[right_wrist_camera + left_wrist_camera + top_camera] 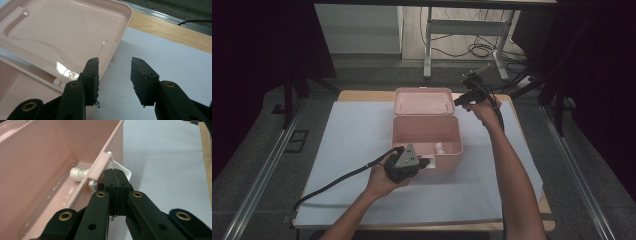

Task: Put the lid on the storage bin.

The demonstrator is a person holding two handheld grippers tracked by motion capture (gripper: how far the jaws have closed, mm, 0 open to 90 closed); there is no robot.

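— jaws first, please: how do they stand?
— left gripper [115, 173] has its jaws pressed together, tips against the white latch [122, 170] on the front wall of the pink box [37, 170]; whether they pinch the latch i cannot tell. right gripper [113, 75] has its jaws spread apart over nothing, beside the right edge of the lid [65, 30].
— and the rest, biggest first?
— wooden table [362, 95] under a pale sheet [352, 145]. the pink box sits mid-table, open, its lid lying back flat behind it. inside, against the front wall near the latch, a small white bottle [78, 174] lies on its side.
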